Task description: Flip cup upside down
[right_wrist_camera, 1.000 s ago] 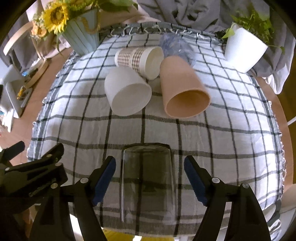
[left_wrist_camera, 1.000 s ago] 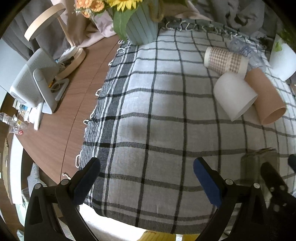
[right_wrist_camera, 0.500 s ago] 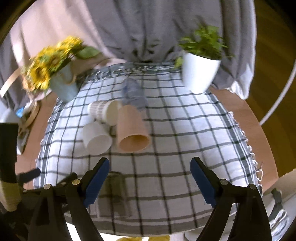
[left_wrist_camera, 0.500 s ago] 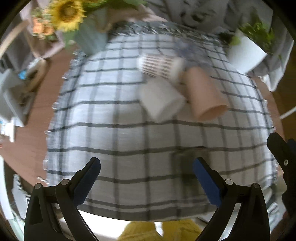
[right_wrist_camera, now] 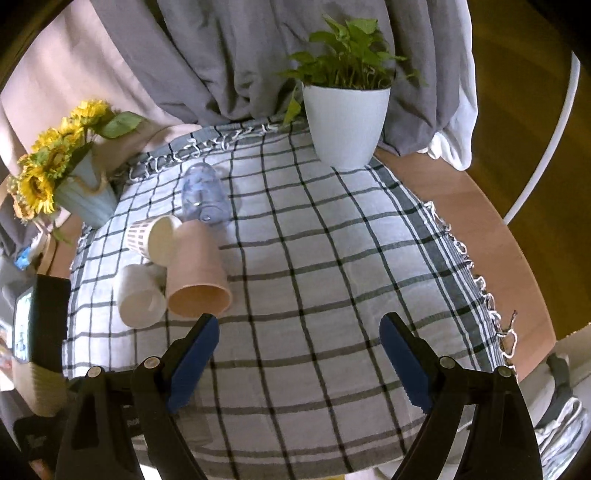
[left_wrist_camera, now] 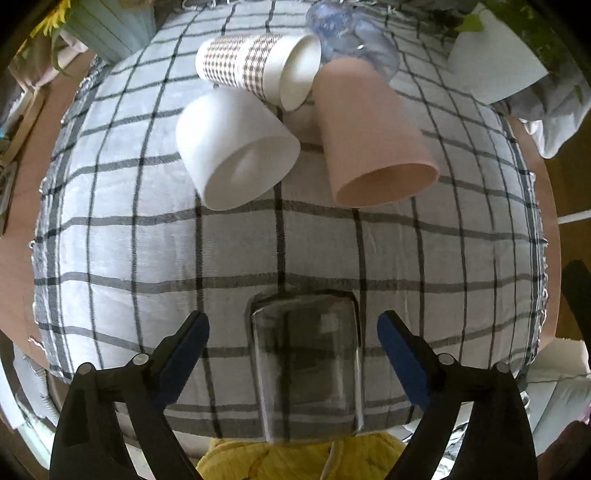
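A clear glass cup (left_wrist_camera: 306, 365) stands on the checked cloth (left_wrist_camera: 443, 258) near the table's front edge, its closed end up. My left gripper (left_wrist_camera: 293, 343) is open, with its blue pads on either side of the glass and apart from it. My right gripper (right_wrist_camera: 299, 354) is open and empty, off to the right over bare cloth; the glass is hidden in its view. Further back lie a white cup (left_wrist_camera: 236, 147), a pink cup (left_wrist_camera: 373, 136), a patterned paper cup (left_wrist_camera: 258, 68) and a clear plastic cup (left_wrist_camera: 351, 33), all on their sides.
A white pot with a green plant (right_wrist_camera: 345, 118) stands at the back right of the cloth. A blue vase of sunflowers (right_wrist_camera: 79, 192) stands at the back left. Grey curtains (right_wrist_camera: 240, 55) hang behind. The wooden table edge (right_wrist_camera: 498, 240) shows to the right.
My left gripper swung right and now straddles the glass. My right gripper drew back from the glass and moved right, so the glass has left its view.
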`<state>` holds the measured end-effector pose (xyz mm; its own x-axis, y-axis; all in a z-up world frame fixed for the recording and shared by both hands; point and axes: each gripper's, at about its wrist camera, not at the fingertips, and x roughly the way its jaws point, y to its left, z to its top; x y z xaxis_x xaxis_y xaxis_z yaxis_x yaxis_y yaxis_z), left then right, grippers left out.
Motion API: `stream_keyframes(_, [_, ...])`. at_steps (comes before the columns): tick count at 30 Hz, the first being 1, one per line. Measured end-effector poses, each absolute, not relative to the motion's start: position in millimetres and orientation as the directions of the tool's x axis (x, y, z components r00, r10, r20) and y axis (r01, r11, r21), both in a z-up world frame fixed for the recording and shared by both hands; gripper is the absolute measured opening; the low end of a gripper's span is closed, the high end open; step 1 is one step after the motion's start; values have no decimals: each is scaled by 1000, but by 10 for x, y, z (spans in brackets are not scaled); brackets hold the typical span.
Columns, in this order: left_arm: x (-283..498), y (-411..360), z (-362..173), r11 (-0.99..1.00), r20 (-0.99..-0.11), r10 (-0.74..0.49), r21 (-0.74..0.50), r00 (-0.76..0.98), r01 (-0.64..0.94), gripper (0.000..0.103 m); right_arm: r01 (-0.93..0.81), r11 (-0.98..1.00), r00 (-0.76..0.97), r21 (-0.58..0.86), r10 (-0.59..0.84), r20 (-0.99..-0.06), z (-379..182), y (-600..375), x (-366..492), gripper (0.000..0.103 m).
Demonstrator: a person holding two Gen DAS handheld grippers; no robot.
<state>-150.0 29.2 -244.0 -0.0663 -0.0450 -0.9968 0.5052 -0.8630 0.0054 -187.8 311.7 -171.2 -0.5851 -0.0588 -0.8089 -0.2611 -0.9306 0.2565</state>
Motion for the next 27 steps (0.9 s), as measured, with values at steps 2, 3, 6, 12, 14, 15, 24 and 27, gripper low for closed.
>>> stream_keyframes(2, [-1541,293,-2508,-855,-998,-30,2,-47,518,87,-260,-929,-576,262,-69,-814,-1759,3148,-1913,89])
stream_keyframes(3, [-1554,293,-2532,-850,-999,-26,1,-40,527,84,-259,-929,-573,265,-73,-817,-1778,3162,-1925,89])
stream_keyframes(6, [-1592,298,-2598,-839,-999,-22,4,-26,545,78,-251,-932,-569,262,-77,-819,-1809,3182,-1960,89])
stream_keyframes(12, [-1628,308,-2679,-824,-1000,-21,11,-11,567,67,-234,-938,-569,255,-81,-819,-1836,3223,-2014,89])
stream_keyframes(14, [-1622,318,-2666,-821,-1000,-24,12,-13,571,66,-229,-938,-568,259,-87,-819,-1841,3230,-2022,89])
stream_keyframes(15, [-1635,313,-2672,-821,-1000,-25,14,-12,571,66,-227,-939,-568,258,-88,-819,-1841,3230,-2025,89])
stream_keyframes(24, [-1484,420,-2331,-817,-994,-81,24,-73,576,66,-198,-943,-588,268,-104,-802,-1751,3239,-1997,89])
stream_keyframes(27, [-1429,480,-2210,-820,-991,-84,9,-104,572,66,-196,-941,-598,276,-108,-794,-1709,3254,-1967,89])
